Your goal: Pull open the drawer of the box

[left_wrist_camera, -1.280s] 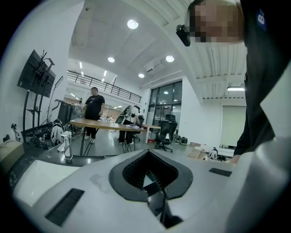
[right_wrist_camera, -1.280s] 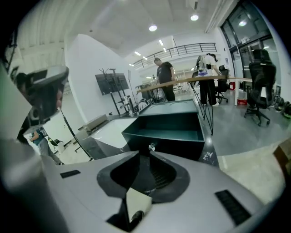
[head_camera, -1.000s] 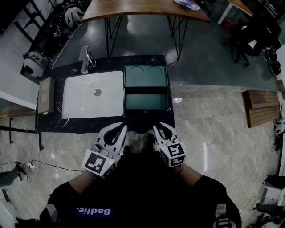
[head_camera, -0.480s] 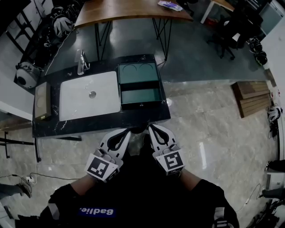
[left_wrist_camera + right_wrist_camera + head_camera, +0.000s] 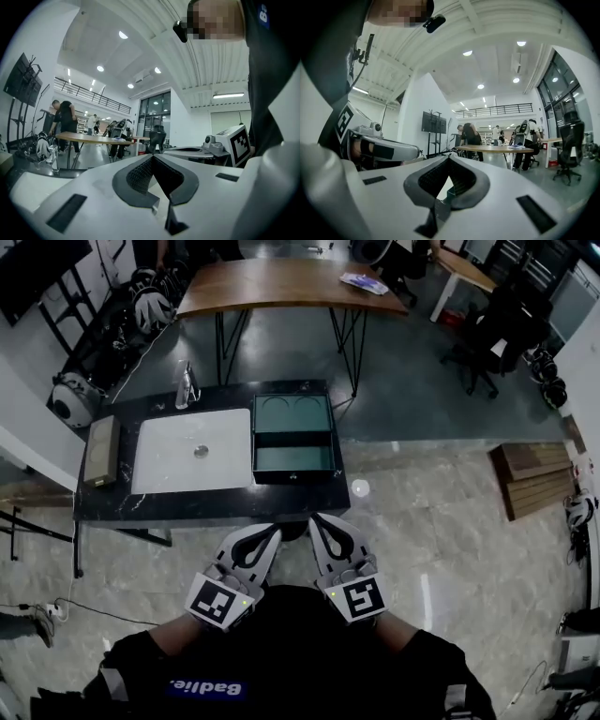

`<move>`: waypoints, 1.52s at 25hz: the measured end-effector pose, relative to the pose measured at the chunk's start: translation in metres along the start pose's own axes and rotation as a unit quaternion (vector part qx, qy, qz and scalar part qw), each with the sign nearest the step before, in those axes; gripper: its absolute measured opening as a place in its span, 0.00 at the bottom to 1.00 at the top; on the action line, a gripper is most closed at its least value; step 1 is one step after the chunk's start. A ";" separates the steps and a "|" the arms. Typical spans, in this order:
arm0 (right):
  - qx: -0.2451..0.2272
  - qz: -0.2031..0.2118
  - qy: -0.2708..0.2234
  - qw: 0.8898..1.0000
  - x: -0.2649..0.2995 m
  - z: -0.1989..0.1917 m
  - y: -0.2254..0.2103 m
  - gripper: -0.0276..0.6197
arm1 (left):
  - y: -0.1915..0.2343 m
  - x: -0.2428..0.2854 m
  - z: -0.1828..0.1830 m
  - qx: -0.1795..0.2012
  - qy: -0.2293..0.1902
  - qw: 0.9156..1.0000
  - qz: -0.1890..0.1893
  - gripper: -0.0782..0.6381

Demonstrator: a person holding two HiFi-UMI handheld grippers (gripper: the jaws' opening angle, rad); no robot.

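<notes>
2 grippers, left (image 5: 270, 533) & right (image 5: 316, 520), both w/ jaws closed tip-to-tip, nothing held, near person's chest, short of the counter (image 5: 216, 507). 1 green box (image 5: 292, 411) on black counter, its drawer (image 5: 294, 459) out toward person, beside 1 white sink (image 5: 169, 465). 1 wood table (image 5: 281, 282) behind; glossy floor (image 5: 450, 521).

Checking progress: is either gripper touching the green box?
No, left tongs and right tongs are both well short of the dark green box.
</notes>
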State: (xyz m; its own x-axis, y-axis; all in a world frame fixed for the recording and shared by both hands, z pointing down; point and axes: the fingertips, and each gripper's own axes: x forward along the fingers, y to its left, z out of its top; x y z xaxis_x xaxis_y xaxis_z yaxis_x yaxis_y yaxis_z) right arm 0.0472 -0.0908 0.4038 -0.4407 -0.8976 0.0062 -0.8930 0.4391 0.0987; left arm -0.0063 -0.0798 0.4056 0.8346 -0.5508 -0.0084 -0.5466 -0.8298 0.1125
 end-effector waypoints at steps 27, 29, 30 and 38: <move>0.022 0.092 -0.036 0.995 -0.102 0.021 -0.005 0.04 | -0.113 0.015 0.001 0.033 0.004 0.997 0.077 0.11; 0.020 0.087 -0.036 0.995 -0.099 0.023 -0.002 0.04 | -0.109 0.011 0.001 0.032 0.002 0.997 0.076 0.11; 0.019 0.086 -0.036 0.996 -0.098 0.023 0.000 0.04 | -0.108 0.009 0.002 0.031 0.000 0.997 0.076 0.11; 0.015 0.077 -0.027 0.997 -0.091 0.023 0.016 0.04 | -0.097 -0.012 0.007 0.035 -0.011 0.996 0.077 0.11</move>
State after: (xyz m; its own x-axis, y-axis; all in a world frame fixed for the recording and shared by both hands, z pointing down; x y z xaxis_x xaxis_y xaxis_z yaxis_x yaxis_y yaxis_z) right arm 0.0706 -0.0010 0.3822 -0.5763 -0.8165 -0.0345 -0.8164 0.5731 0.0714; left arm 0.0358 0.0068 0.3875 0.7391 -0.6733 -0.0181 -0.6721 -0.7391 0.0454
